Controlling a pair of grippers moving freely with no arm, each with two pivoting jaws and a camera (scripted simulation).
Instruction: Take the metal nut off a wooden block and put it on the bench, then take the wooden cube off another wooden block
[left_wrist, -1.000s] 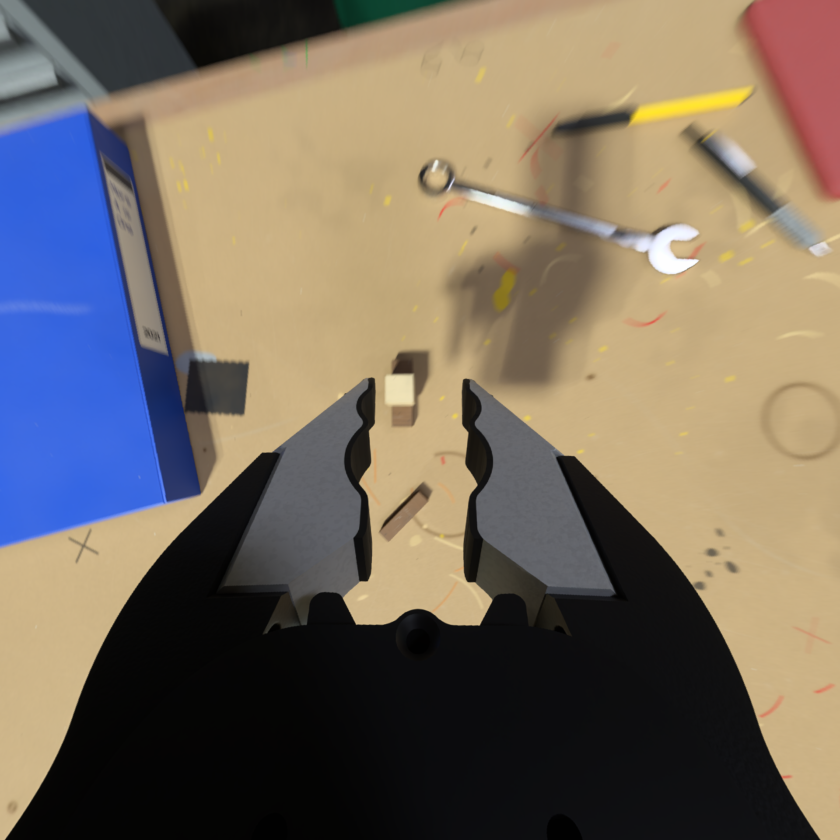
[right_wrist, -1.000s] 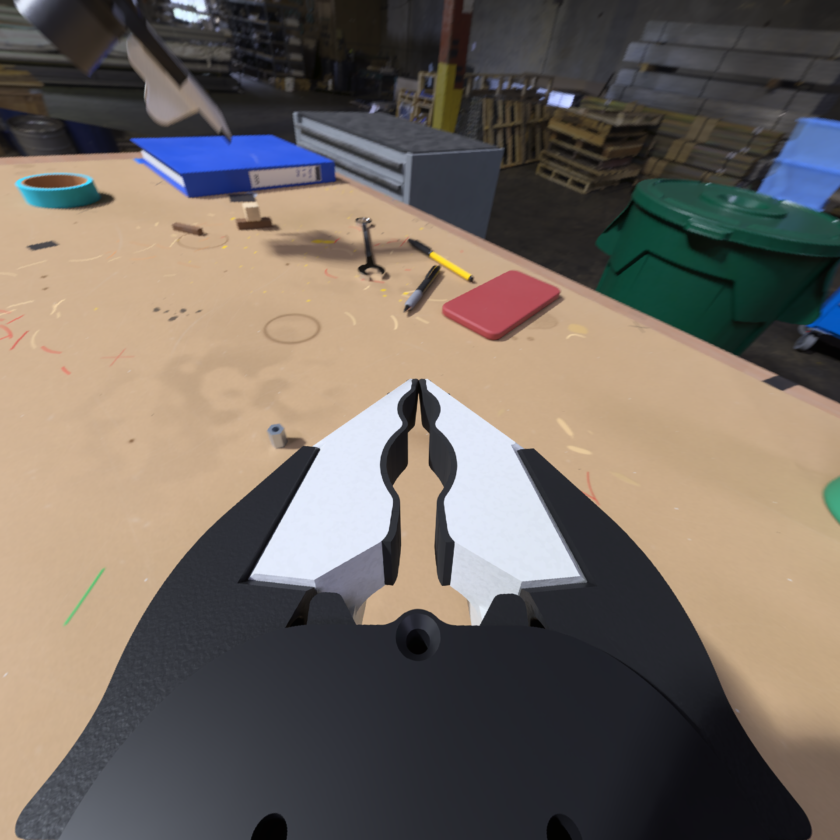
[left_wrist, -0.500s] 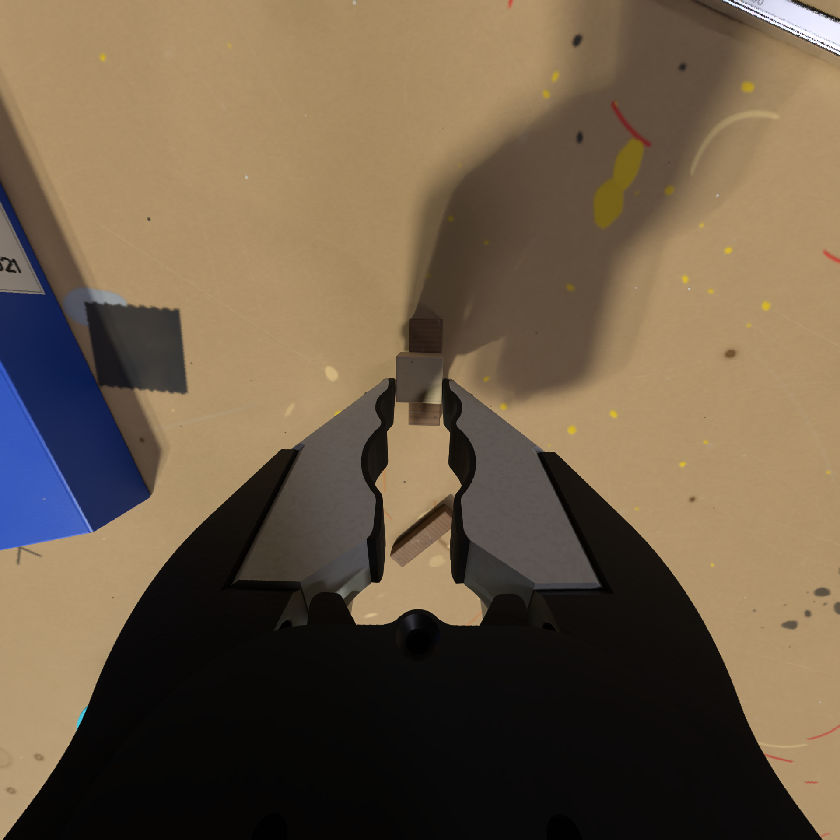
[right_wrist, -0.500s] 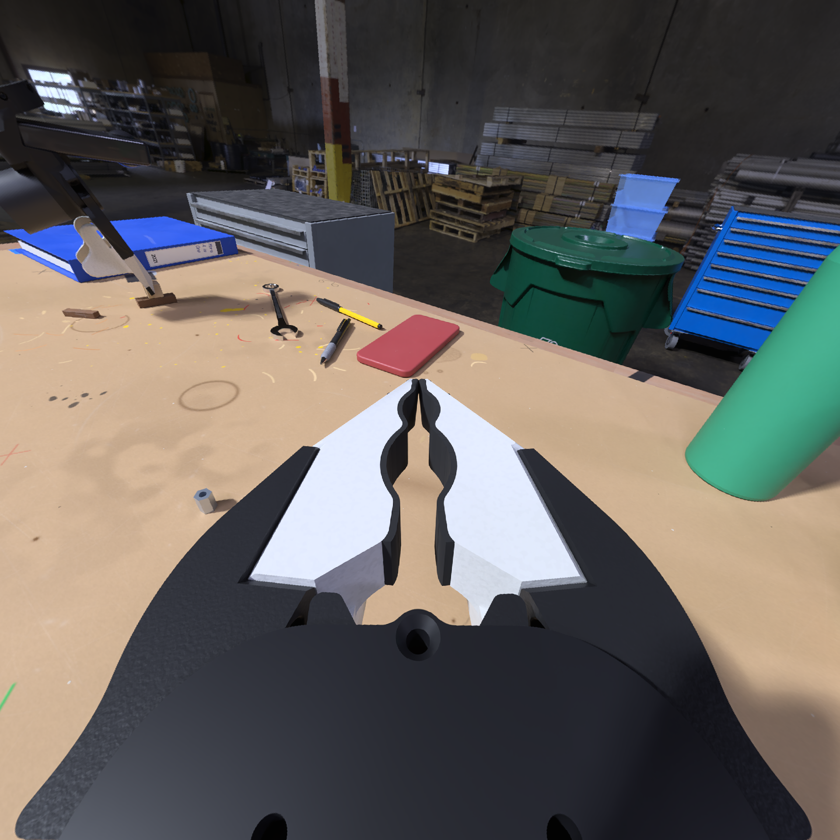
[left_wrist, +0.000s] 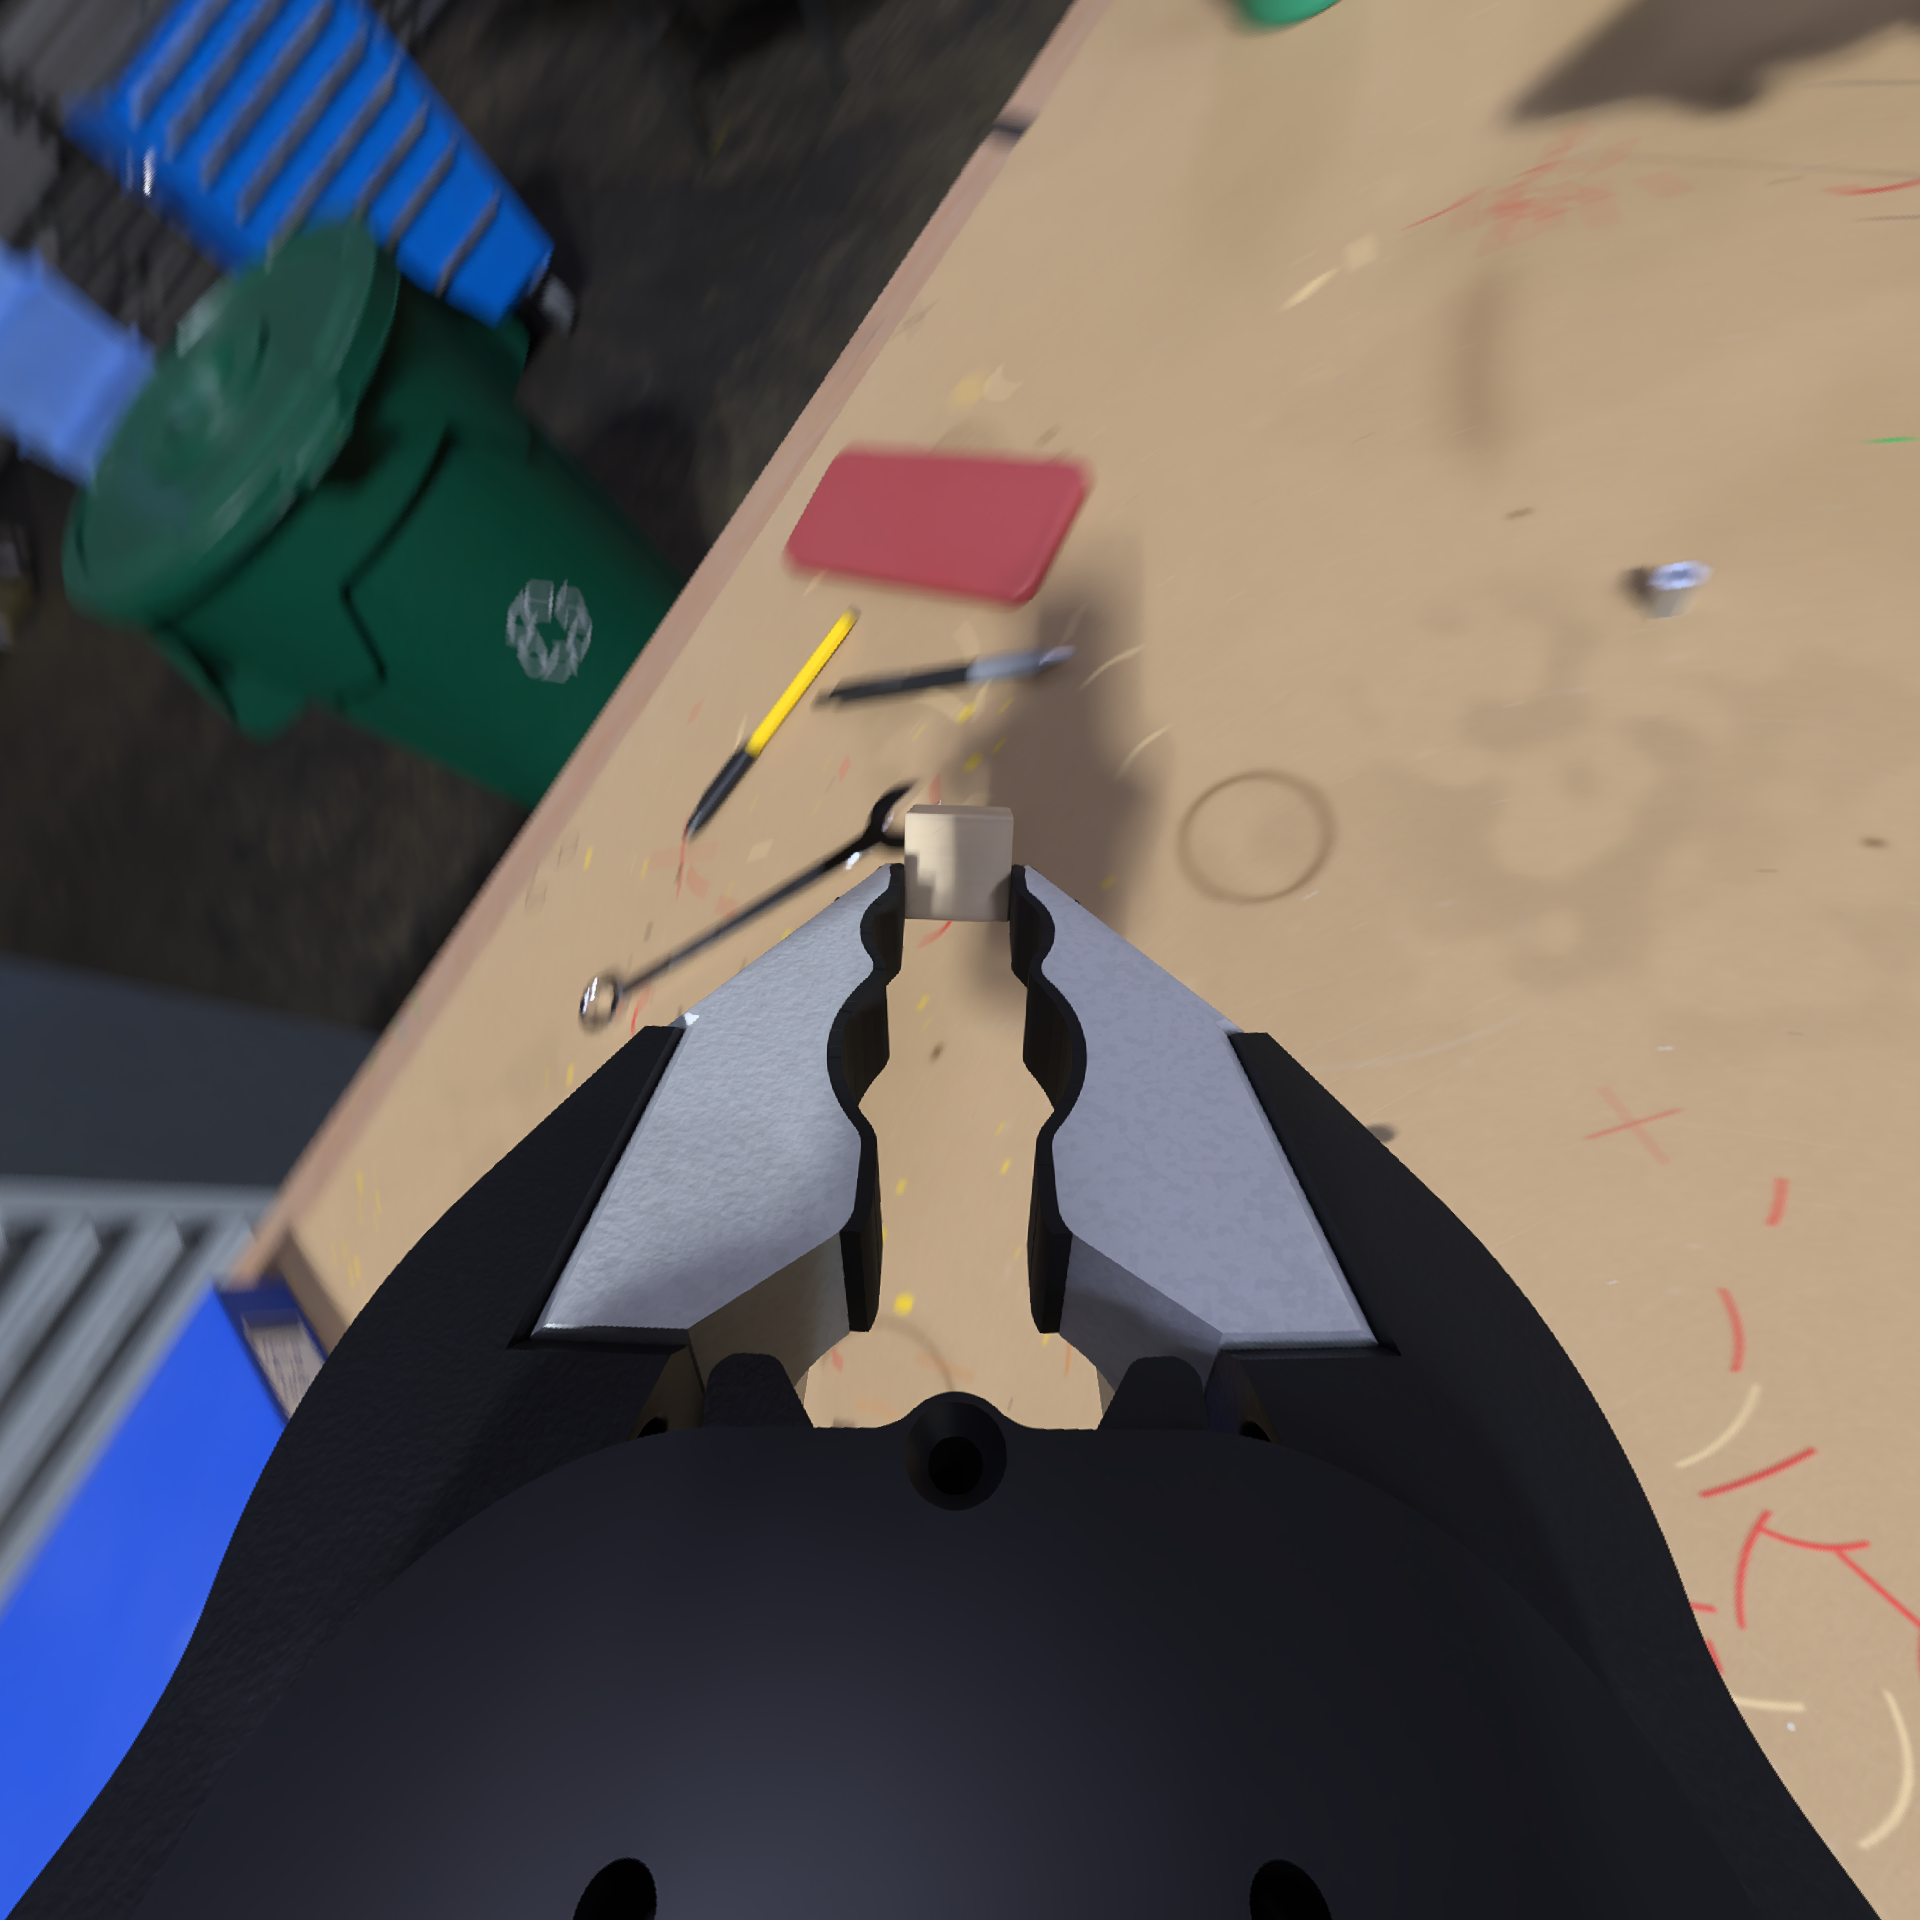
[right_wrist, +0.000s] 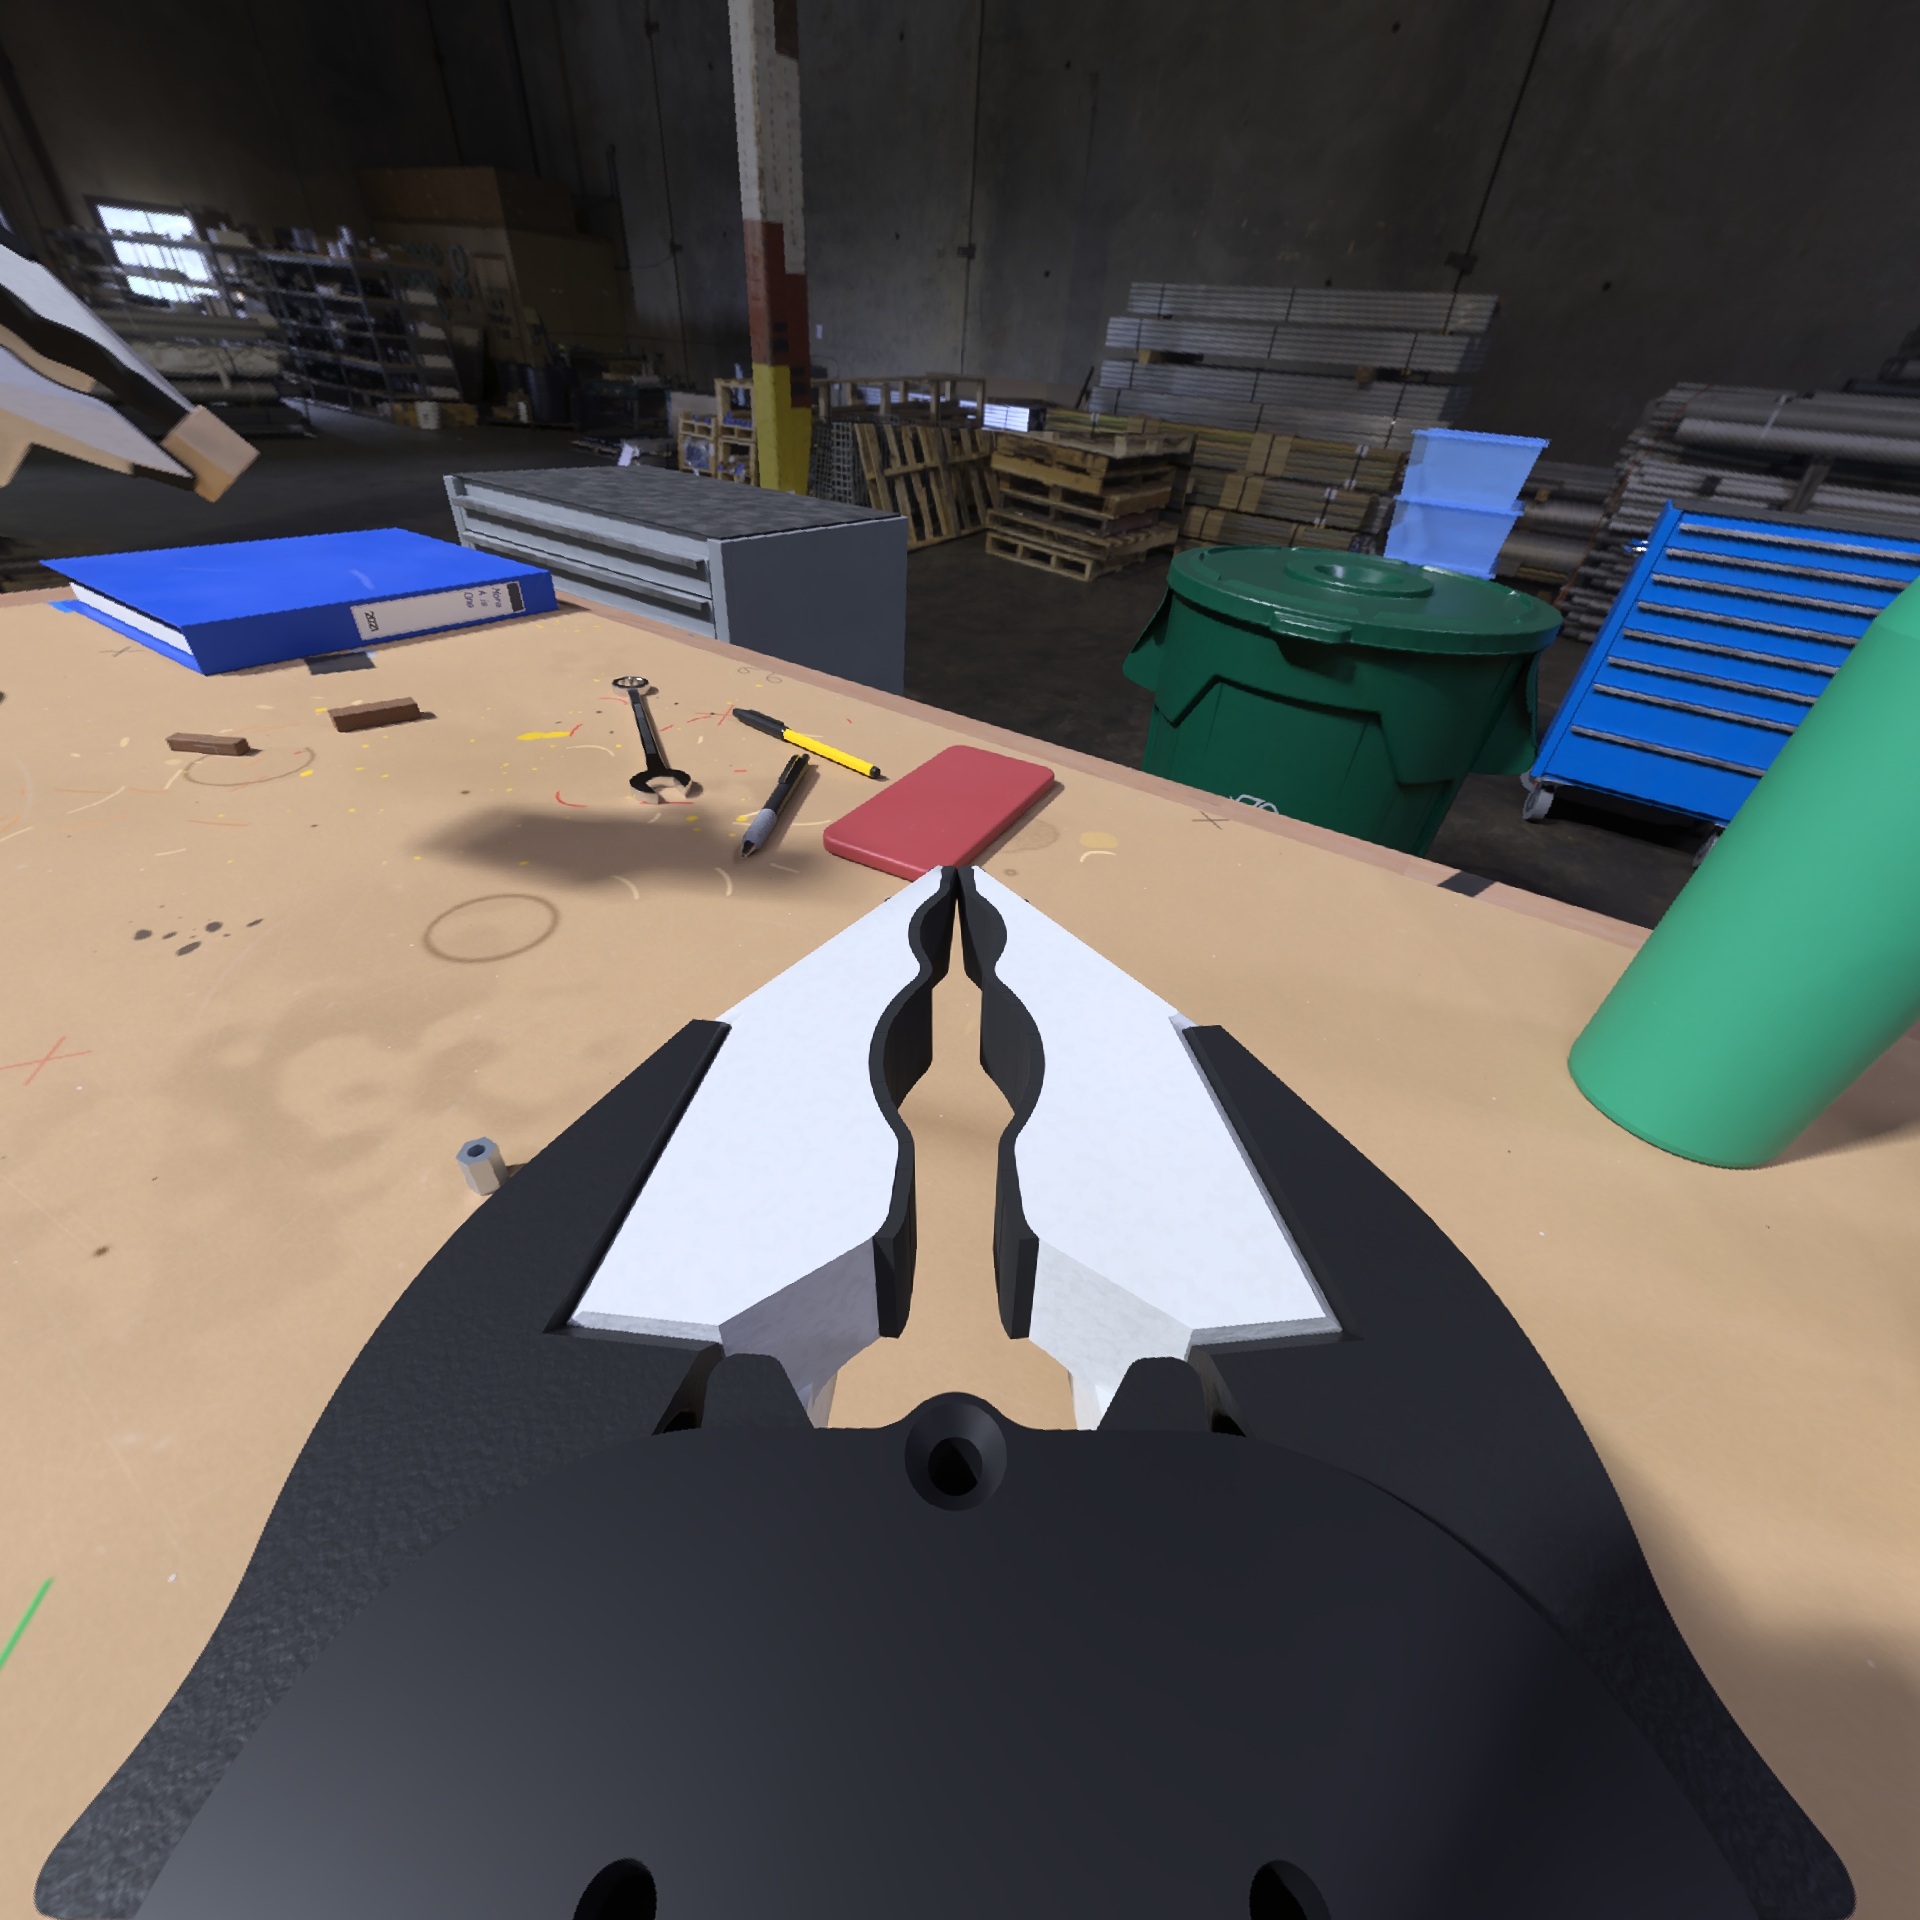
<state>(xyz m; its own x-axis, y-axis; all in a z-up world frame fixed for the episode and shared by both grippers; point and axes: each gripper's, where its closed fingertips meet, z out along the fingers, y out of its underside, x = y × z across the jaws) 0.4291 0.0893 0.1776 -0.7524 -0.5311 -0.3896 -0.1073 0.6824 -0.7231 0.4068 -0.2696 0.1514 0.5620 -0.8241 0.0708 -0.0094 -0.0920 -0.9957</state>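
A: What has the left gripper (left_wrist: 957, 883) got?

B: The wooden cube (left_wrist: 957, 860), pinched between its fingertips and lifted clear of the bench (left_wrist: 1455, 935).

A: And the right gripper (right_wrist: 954, 883)?

B: Jaws all but closed, nothing between them. The metal nut (right_wrist: 480, 1164) stands on the bench just beside it, at nine o'clock.

A: Farther out?

B: At eleven o'clock two dark wooden blocks (right_wrist: 374, 715) (right_wrist: 208, 743) lie bare, near a blue binder (right_wrist: 301, 597). A wrench (right_wrist: 649, 743) lies at about twelve.
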